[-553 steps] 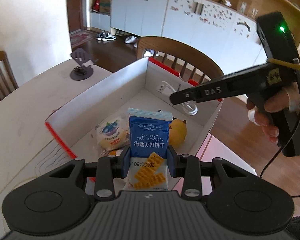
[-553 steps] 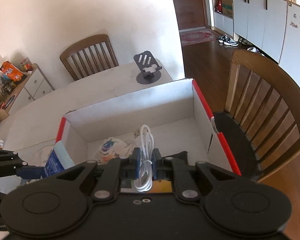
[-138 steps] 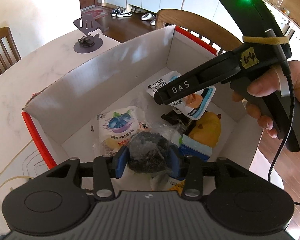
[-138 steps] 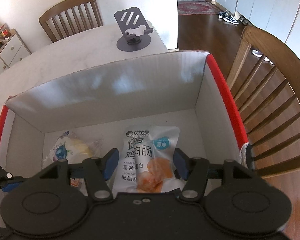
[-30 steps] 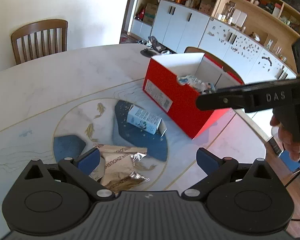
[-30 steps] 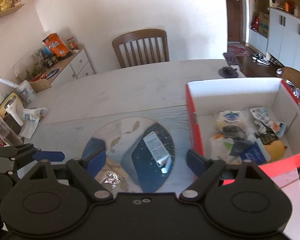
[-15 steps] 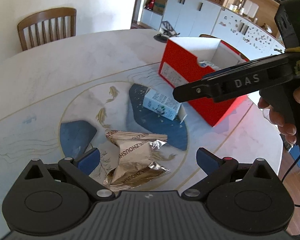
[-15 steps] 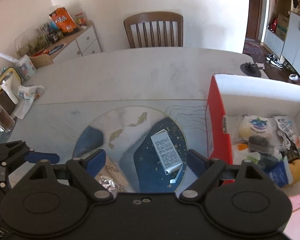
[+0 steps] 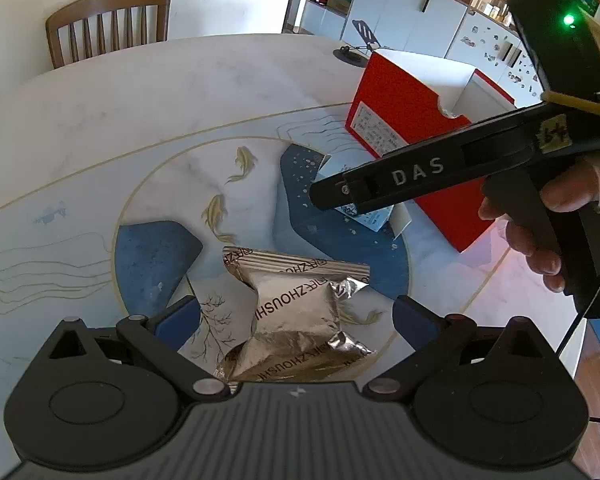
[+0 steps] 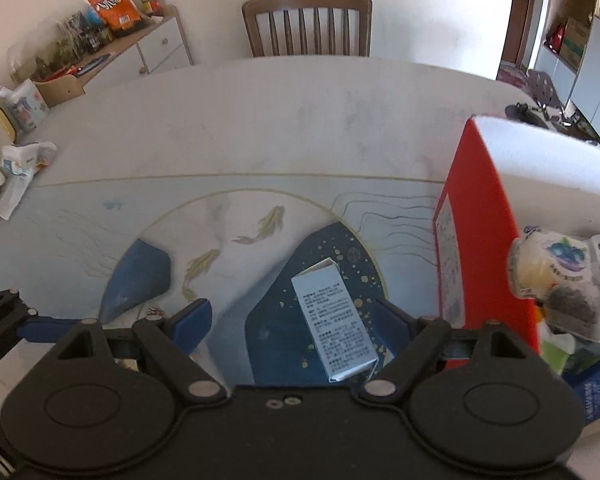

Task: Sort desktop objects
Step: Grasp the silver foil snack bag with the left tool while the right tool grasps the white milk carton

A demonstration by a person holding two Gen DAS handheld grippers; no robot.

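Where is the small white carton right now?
In the right wrist view, the white carton lies flat on the table's dark blue patch, between the open right gripper jaws, just left of the red box.

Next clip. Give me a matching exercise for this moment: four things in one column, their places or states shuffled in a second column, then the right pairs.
Things:
1. silver foil packet
2. small white carton
3. red box
4. blueberry-print packet

Places or states:
A. inside the box
B. between the open fingers of the left hand-held gripper
C. on the dark blue patch, between the open fingers of the right hand-held gripper
D. stands on the table, top open

Pairs: 1-B, 2-C, 3-D, 4-A
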